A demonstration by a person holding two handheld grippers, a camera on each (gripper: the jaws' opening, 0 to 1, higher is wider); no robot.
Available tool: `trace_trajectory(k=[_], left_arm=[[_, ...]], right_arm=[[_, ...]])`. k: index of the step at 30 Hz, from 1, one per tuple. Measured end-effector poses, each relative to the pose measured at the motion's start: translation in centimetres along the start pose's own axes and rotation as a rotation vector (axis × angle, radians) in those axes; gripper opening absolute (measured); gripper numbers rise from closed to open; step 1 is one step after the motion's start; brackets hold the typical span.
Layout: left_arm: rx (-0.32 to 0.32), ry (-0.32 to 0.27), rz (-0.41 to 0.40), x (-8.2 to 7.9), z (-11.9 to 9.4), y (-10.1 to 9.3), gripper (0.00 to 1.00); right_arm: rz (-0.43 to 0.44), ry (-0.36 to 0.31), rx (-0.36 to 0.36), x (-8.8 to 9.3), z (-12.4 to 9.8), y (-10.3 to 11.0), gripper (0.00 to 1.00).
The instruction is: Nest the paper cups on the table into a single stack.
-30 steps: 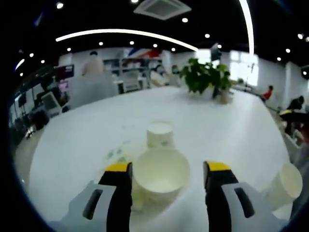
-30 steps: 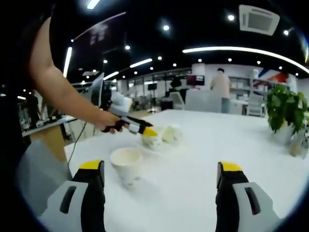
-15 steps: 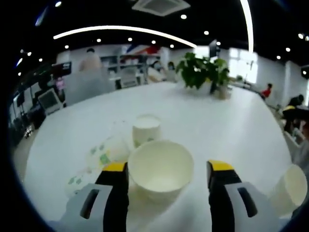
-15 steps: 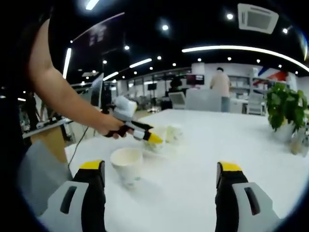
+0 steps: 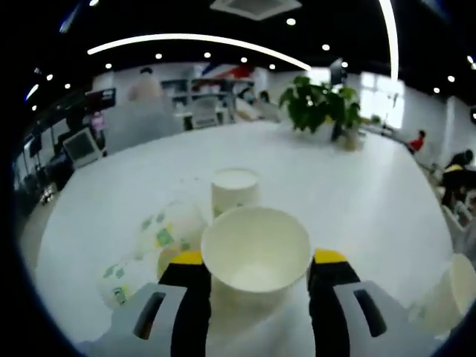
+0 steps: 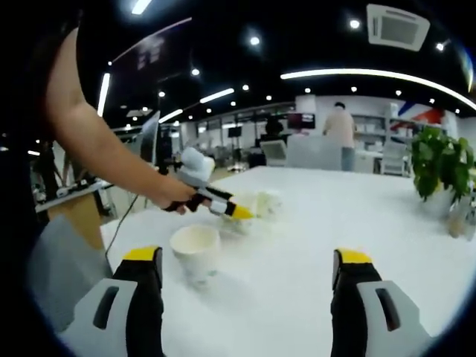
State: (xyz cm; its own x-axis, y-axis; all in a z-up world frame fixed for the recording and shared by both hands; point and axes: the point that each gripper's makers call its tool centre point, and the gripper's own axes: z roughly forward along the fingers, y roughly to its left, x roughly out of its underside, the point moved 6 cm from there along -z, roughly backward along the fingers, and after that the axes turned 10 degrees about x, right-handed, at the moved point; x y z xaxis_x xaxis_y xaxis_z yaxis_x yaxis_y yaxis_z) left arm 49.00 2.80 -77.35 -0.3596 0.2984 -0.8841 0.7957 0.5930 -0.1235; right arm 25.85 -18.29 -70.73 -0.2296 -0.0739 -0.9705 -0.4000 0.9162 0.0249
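Pinching an upright paper cup [image 5: 255, 256] between its jaws above the white table [image 5: 357, 178], the left gripper [image 5: 256, 262] sits near an upside-down cup [image 5: 235, 190] and a patterned cup on its side [image 5: 165, 231], while the right gripper [image 6: 249, 262], jaws spread and empty, faces another upright cup [image 6: 195, 251].

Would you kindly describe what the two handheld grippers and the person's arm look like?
Both the left gripper and the right gripper have light grey bodies with slotted openings, black jaws and yellow tips. In the right gripper view, the left gripper shows a white rounded housing, a black handle and a thin dark cable trailing down. The person's arm is bare, with no sleeve visible.
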Motion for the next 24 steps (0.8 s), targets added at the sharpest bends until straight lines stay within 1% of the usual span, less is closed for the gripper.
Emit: trace_trajectory(k=[3,7,19,24], left_arm=[[0.0,0.001,-0.001,0.11,0.1,0.07,0.46],[-0.002,0.0,0.001,0.01,0.14,-0.11,0.44],[0.006,0.001,-0.008,0.06,-0.01,-0.09,0.42],[0.005,-0.003,-0.008,-0.32,-0.38,0.02,0.42]], right_arm=[[-0.003,0.003,-0.002,0.03,0.03,0.03,0.93],[-0.003,0.004,-0.004,0.04,0.06,0.04,0.93],[-0.006,0.007,-0.003,0.03,0.07,0.05,0.93],[-0.015,0.017,-0.003,0.19,0.11,0.14,0.93]])
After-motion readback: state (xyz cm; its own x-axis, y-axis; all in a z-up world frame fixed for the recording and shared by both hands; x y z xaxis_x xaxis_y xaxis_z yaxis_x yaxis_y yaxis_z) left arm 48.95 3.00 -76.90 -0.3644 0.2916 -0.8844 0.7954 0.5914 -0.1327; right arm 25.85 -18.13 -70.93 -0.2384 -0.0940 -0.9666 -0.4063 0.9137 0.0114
